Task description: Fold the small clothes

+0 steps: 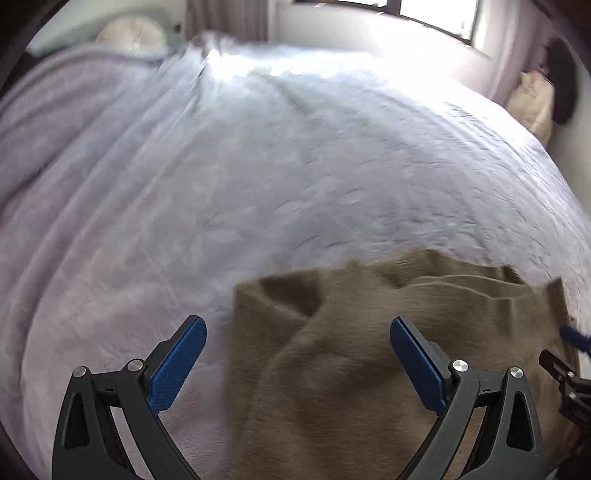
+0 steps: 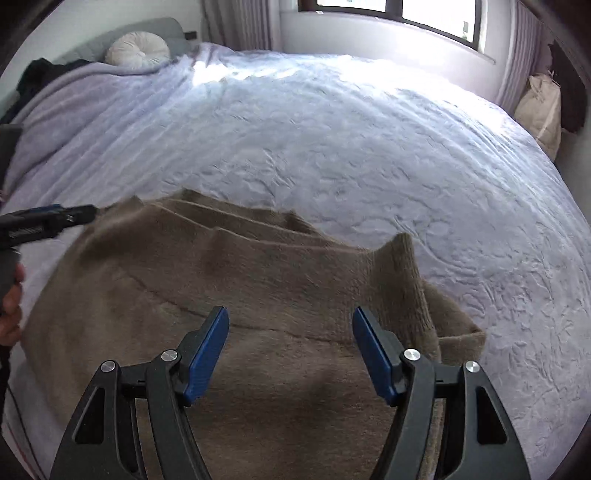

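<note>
Sweater [image 2: 207,280], brown knit, lies on the bed [image 2: 332,147] at the near edge, partly folded, with layered ridges along its far side and a ribbed cuff or hem [image 2: 410,280] sticking up at the right. Left wrist view is motion-blurred; same sweater [image 1: 332,350] fills its lower right.

Right gripper [image 2: 290,350] hovers over the sweater middle, jaws wide, nothing between them. Left gripper [image 1: 298,354] also wide and empty, over the sweater's left edge with one finger over bare bedding. In the right view the left gripper [image 2: 79,214] shows from the side near the sweater's far-left corner; can't tell if it touches cloth.

Handling, judged: soft, fuzzy, fairly thick knit, light but floppy. It will sag and stretch if lifted by one point, and stacked layers may slide apart. Not fragile, not slippery; pads should bite well on the nap. Best holds look like the two corners of one edge, one gripper each, pinching all layers together, or the ribbed cuff, which is denser and stands proud of the bed. Pinching mid-panel would likely bunch it up or catch the bedding below.

Pillow [image 2: 136,50] and window [image 2: 391,14] far off, out of the way.
</note>
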Demonstrator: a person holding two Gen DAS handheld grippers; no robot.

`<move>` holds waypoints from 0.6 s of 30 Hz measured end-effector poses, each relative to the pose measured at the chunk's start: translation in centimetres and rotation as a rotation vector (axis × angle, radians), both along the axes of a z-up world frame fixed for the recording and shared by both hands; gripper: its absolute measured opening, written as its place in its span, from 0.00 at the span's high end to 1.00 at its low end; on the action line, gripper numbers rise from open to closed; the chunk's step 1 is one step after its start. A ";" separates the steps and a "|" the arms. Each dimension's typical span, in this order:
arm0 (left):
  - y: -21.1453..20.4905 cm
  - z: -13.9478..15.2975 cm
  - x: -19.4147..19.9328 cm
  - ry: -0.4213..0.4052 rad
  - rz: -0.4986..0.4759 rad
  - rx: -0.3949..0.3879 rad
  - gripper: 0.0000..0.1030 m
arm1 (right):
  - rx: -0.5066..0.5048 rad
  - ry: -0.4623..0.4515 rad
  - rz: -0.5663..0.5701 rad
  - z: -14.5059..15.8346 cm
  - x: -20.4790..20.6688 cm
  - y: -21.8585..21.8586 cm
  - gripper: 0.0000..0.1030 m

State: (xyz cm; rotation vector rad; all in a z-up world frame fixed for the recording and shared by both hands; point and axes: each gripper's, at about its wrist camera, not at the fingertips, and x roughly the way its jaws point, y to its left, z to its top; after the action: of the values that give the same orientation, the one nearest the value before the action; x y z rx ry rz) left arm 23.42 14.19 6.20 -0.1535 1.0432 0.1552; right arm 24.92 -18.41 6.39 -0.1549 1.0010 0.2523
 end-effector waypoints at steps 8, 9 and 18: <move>4.0 -1.7 1.3 0.061 0.104 -0.013 0.03 | 0.160 -0.012 -0.230 -0.3 0.2 -6.5 0.30; 2.8 -1.5 1.5 0.058 0.064 -0.025 0.03 | 0.152 -0.026 -0.200 0.1 0.0 -5.7 0.29; 3.6 -4.9 3.8 0.161 0.231 0.215 0.03 | 0.087 -0.033 -0.108 -3.3 -1.3 -2.9 0.26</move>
State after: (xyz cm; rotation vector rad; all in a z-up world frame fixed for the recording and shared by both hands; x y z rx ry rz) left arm 27.25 17.80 1.26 -0.0665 1.1601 0.4943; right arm 23.62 -21.30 3.06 -0.0259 0.9611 0.1937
